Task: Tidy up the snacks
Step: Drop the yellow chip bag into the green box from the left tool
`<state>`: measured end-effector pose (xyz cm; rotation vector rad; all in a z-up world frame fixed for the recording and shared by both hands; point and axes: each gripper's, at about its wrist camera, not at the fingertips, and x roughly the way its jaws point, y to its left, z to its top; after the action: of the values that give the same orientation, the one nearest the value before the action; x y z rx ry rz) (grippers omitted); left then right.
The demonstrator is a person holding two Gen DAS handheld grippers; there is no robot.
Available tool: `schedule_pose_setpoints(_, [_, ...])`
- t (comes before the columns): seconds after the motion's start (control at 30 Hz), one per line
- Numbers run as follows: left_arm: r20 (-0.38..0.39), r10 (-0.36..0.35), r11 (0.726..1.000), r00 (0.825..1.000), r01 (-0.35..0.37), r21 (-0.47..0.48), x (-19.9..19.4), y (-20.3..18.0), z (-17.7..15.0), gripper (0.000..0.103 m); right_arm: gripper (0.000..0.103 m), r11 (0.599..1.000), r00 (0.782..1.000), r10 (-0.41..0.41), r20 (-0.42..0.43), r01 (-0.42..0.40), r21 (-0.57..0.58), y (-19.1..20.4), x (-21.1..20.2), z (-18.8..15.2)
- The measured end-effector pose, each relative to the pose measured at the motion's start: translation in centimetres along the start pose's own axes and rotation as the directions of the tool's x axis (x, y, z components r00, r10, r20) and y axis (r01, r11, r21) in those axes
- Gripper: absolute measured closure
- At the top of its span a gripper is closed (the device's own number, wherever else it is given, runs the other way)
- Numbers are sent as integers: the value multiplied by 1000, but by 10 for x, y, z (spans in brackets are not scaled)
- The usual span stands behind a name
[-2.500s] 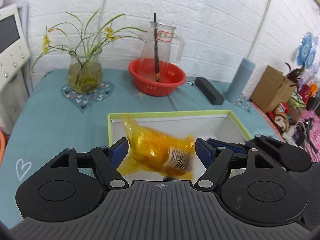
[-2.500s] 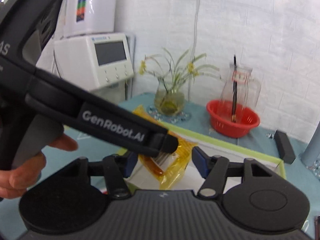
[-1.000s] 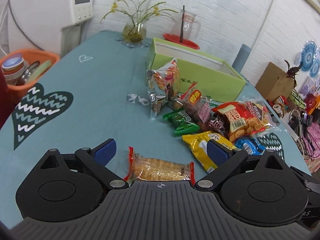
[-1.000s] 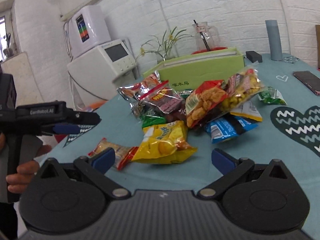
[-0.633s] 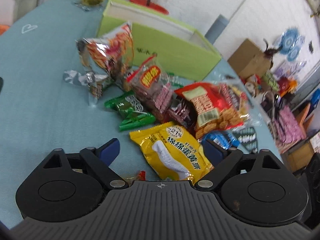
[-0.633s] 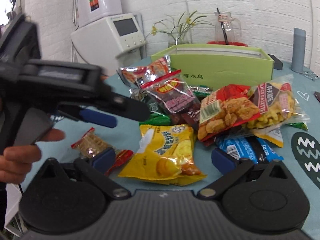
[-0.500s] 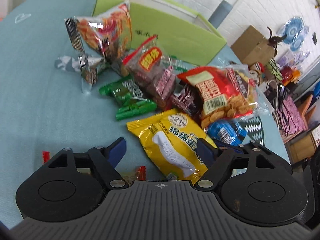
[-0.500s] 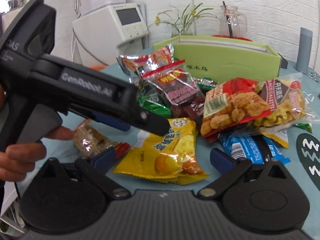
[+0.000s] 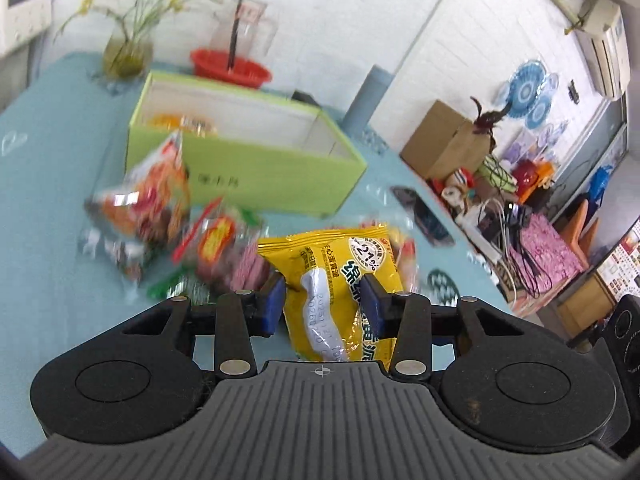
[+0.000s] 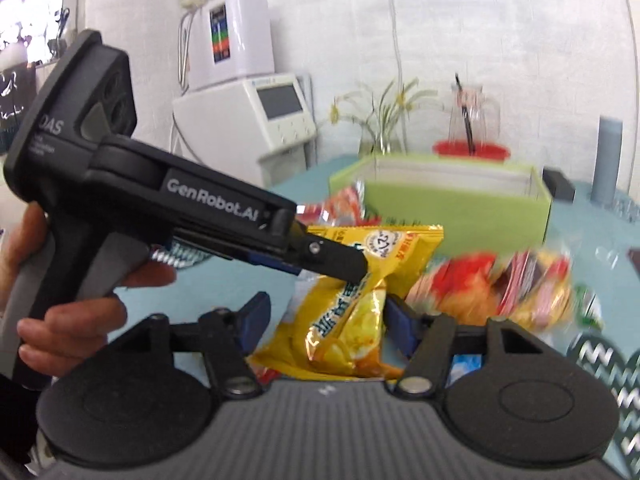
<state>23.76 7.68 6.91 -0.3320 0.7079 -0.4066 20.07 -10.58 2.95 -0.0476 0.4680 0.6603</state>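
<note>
A yellow snack bag (image 9: pixel 328 256) hangs lifted above the blue table, with my left gripper (image 9: pixel 322 300) shut on its middle and its jaws still closing. In the right wrist view the left gripper (image 10: pixel 356 270) pinches the yellow bag (image 10: pixel 400 248) from the left, held by a hand (image 10: pixel 80 312). My right gripper (image 10: pixel 324 320) has the bag's lower part between its closing jaws; the right pad touches it, the left pad stands apart. Behind is the open green box (image 9: pixel 260 172) (image 10: pixel 460 208) with an orange pack inside. A blurred pile of snack packs (image 9: pixel 152 196) (image 10: pixel 480 284) lies before the box.
Behind the box stand a red basin (image 9: pixel 230 66) with a glass jug, a plant vase (image 9: pixel 128 50) and a grey cylinder (image 9: pixel 370 92). A dark phone (image 9: pixel 424 216) lies at the table's right. A white machine (image 10: pixel 260 120) stands beyond the left edge.
My left gripper swung from the small orange cracker pack over to the yellow bag, closed on it and lifted it. The right jaws narrowed around the same bag.
</note>
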Motion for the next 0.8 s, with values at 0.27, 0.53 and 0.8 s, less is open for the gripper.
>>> schedule_pose_setpoints(0.27, [30, 47, 997, 998, -48, 53, 65, -4, 87, 82, 39, 997, 997, -71, 21, 71, -22, -59, 61, 55])
schedule_pose_setpoints(0.53, [12, 55, 997, 998, -56, 51, 150, 14, 167, 84, 44, 991, 992, -126, -26, 127, 41, -145, 142, 113])
schedule_pose_setpoints(0.8, [115, 128, 989, 985, -135, 60, 151, 37, 171, 26, 1, 982, 982, -188, 13, 187, 37, -161, 150, 104])
